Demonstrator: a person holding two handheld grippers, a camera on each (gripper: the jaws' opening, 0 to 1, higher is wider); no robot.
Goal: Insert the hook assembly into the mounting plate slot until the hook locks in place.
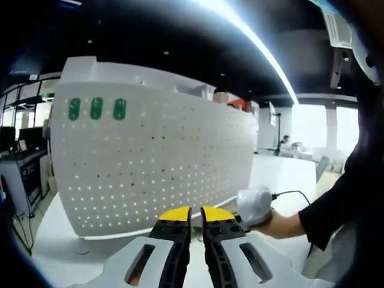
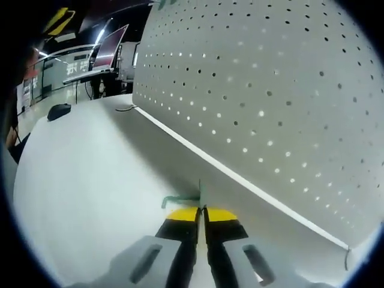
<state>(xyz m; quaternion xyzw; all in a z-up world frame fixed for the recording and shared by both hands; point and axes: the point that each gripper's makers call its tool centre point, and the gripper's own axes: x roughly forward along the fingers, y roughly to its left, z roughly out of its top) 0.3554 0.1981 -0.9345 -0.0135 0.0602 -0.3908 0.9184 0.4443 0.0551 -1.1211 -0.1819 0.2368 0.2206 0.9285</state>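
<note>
Right gripper view: I look along my right gripper (image 2: pixel 201 211), its yellow-tipped jaws pressed almost together on a thin green hook (image 2: pixel 191 197).
Hook position: it stands just above the white table (image 2: pixel 78 180), in front of the white pegboard (image 2: pixel 270 90); a flat part rises from between the jaws and a bent arm sticks out to the left. It is not yet touching the board.
Left gripper view: my left gripper (image 1: pixel 196 213) points at the same pegboard from farther back, jaws nearly closed with a narrow gap and nothing between them that I can see.
Board detail: three green mounting plates (image 1: pixel 96 108) sit in a row near the board's upper left corner, well apart from both grippers.
Person: a hand (image 1: pixel 282 225) in a dark sleeve holds the grey grip of the other tool at lower right.
Handling, my judgement: the hook looks small, light and stiff, probably thin plastic or coated metal, so it could twist or slip in a pinch grip.
Where to hold, my judgement: I would keep the grip on the flat upright part, leaving the bent end free to enter the slot.
Progress, my judgement: insertion has not begun.
</note>
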